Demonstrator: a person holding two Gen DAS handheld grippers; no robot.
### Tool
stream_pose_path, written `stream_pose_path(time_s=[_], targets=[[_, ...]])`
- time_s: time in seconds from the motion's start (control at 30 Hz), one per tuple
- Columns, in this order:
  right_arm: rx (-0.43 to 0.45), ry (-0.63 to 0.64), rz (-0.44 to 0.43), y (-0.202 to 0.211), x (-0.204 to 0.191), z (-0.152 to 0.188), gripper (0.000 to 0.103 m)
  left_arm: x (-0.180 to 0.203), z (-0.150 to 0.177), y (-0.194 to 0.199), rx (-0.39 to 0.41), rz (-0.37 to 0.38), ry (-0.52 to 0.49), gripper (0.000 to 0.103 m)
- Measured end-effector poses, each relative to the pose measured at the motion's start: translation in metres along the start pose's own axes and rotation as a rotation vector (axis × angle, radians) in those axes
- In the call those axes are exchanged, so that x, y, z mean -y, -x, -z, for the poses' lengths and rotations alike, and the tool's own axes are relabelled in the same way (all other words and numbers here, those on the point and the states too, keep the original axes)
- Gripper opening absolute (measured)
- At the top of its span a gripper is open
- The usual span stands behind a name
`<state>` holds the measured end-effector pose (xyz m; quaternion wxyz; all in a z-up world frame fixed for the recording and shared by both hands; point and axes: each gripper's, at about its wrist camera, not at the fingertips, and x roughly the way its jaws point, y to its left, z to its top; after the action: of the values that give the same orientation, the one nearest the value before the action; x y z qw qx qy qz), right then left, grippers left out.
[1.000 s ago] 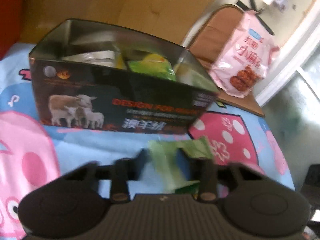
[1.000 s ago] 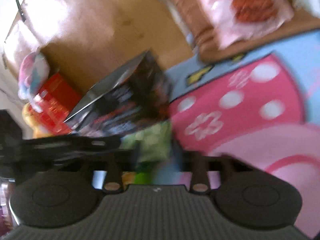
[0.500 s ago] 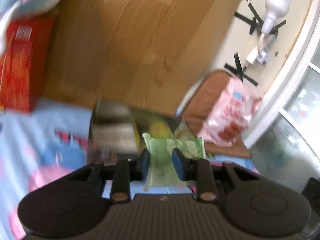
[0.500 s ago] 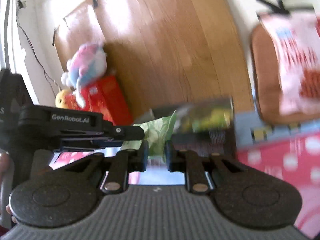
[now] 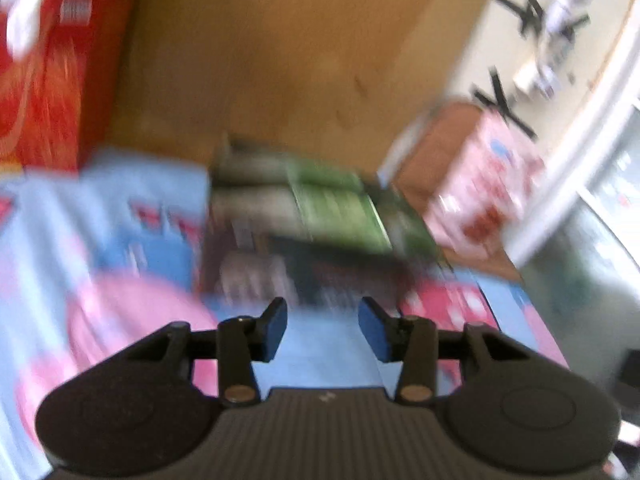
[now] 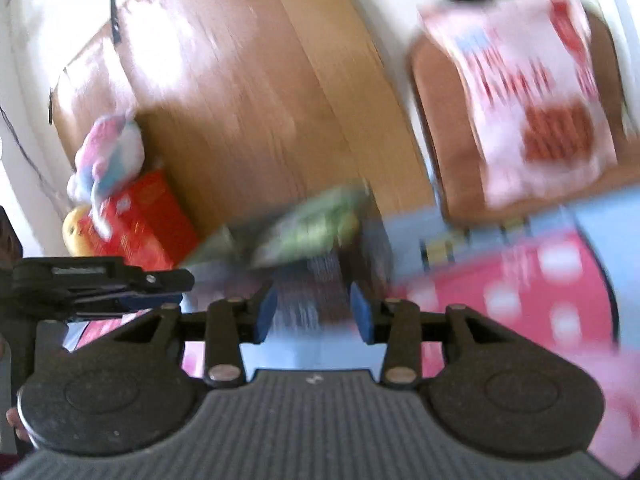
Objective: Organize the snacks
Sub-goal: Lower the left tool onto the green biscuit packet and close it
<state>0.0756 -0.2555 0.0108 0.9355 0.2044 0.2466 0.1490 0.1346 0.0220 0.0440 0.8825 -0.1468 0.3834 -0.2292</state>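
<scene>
Nearest the left wrist camera, the left tool (image 5: 322,328) stands released, its two blue pads spread apart with nothing between them. Below it lies a cartoon-printed cloth (image 5: 152,216) in blue and pink. Just beyond the fingertips sits the dark snack box (image 5: 304,264), open at the top. A green snack packet (image 5: 340,216) lies across the top of its contents, heavily smeared by motion blur. Whether the packet rests fully inside or partly on the rim cannot be told. Beyond the box runs a wooden floor (image 5: 280,60), with a red carton (image 5: 44,80) at the far left. At the far right a pink snack bag (image 5: 488,188) sits on a brown mat (image 5: 436,140).

Likewise, the right tool (image 6: 313,314) is released, its blue pads apart and holding nothing. At the left edge of this view the left tool (image 6: 160,288) shows from the side, near the box. Just ahead is the snack box (image 6: 348,256), the green snack packet (image 6: 316,228) a blurred patch at its top. To the right the cloth (image 6: 520,296) shows a pink, white-dotted patch. Farther off, the red carton (image 6: 140,224) bears a pastel plush toy (image 6: 108,156), and a yellow toy (image 6: 76,232) sits beside it. At upper right the pink snack bag (image 6: 532,92) lies on the brown mat (image 6: 444,120).
</scene>
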Motion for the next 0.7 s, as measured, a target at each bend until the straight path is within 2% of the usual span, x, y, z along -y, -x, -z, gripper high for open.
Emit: stream_pose_path(time_s=[0.1,0.17,0.23,0.3,0.37,0.4,0.47,0.5,0.6,0.63,0.7], targets=[[-0.084,-0.08,-0.027,0.017,0.015,0.025,0.044,0.008,0.028,-0.002,-0.084,0.057,0.013,0.04],[-0.114,-0.097,-0.042,0.023,0.011,0.04,0.044,0.012,0.043,-0.009,-0.143,0.091,0.033,0.043],[-0.149,-0.066,-0.054,0.027,0.001,0.054,0.045,0.015,0.056,-0.018,-0.19,0.08,0.04,0.043],[-0.14,-0.013,-0.064,0.034,-0.012,0.065,0.045,0.022,0.062,-0.014,-0.176,0.068,0.004,0.04],[-0.181,0.038,-0.115,0.036,-0.028,0.071,0.045,0.025,0.065,-0.011,-0.193,0.078,0.0,0.04],[-0.2,0.061,-0.134,0.037,-0.037,0.076,0.049,0.027,0.067,-0.008,-0.187,0.061,-0.016,0.04],[-0.184,0.164,-0.103,0.042,-0.062,0.089,0.059,0.026,0.069,-0.003,-0.173,0.023,-0.04,0.041],[-0.187,0.231,-0.11,0.045,-0.074,0.095,0.06,0.024,0.07,0.002,-0.167,0.013,-0.044,0.041],[-0.22,0.309,-0.223,0.051,-0.092,0.104,0.058,0.01,0.066,0.015,-0.143,0.003,-0.004,0.04],[-0.216,0.321,-0.24,0.053,-0.094,0.103,0.057,0.004,0.064,0.022,-0.127,-0.006,0.013,0.041],[-0.186,0.33,-0.215,0.059,-0.09,0.099,0.057,-0.006,0.059,0.032,-0.094,-0.033,0.037,0.041]])
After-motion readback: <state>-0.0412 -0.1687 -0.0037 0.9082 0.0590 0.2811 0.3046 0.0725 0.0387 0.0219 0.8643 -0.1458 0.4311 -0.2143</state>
